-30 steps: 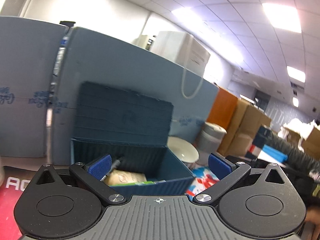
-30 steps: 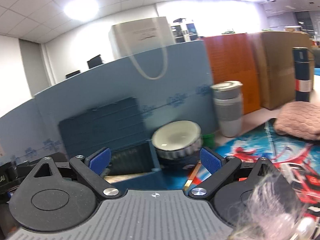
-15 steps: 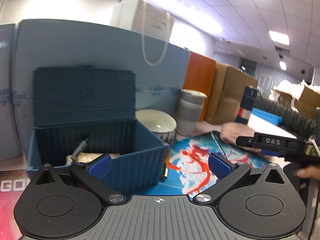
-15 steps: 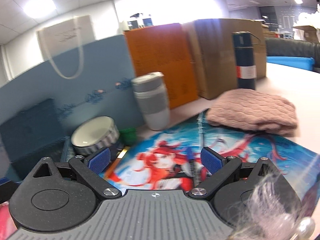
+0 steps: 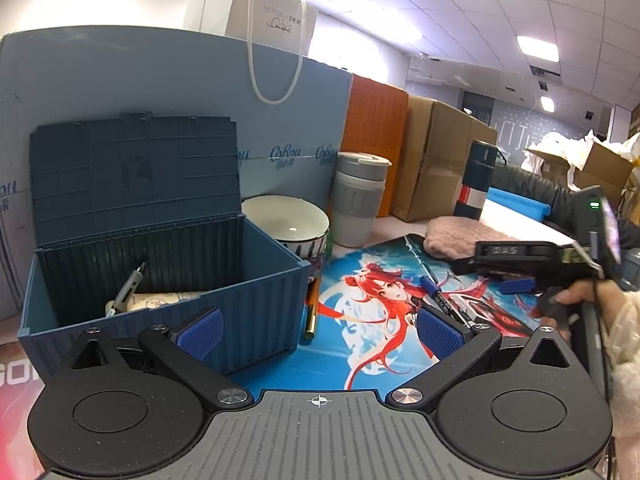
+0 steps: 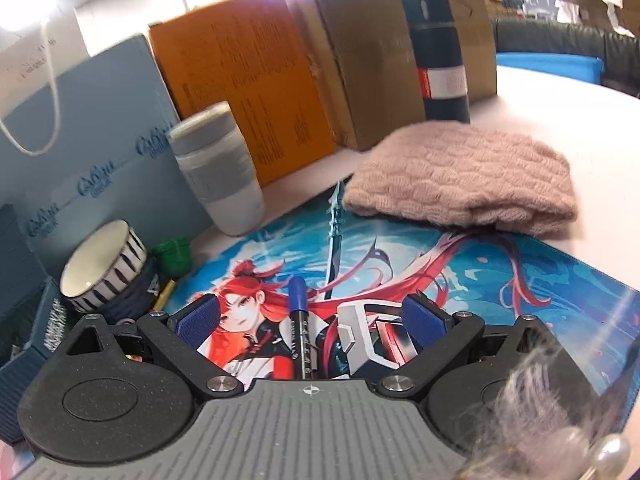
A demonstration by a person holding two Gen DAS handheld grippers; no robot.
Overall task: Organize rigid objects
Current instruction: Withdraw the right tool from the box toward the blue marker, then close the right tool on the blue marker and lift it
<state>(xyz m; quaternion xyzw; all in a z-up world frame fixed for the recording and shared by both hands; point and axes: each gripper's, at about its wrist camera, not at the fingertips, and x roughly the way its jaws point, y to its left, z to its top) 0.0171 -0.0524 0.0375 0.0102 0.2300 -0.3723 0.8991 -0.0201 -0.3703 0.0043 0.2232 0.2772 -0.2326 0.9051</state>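
A blue-capped marker (image 6: 299, 332) lies on the printed mat (image 6: 460, 280), between the open fingers of my right gripper (image 6: 310, 314) and apart from both pads. The same marker (image 5: 438, 294) shows in the left wrist view, just beyond the right gripper (image 5: 516, 276) held by a hand. An open blue storage box (image 5: 160, 280) holds a pen and a pale package. My left gripper (image 5: 318, 330) hangs open in front of the box's right corner, holding nothing. A gold and orange pen (image 5: 311, 308) lies beside the box.
A striped bowl (image 6: 102, 276), a green cap (image 6: 174, 254), a grey lidded cup (image 6: 218, 172), a dark flask (image 6: 438, 52) and a pink knitted cloth (image 6: 460, 176) stand behind the mat. Cardboard boxes (image 6: 360, 44) and a blue partition (image 5: 160, 72) with a white bag close the back.
Both grippers have swung right and tipped down toward the mat. The right gripper now straddles the marker, which was not in view before. Both stayed open.
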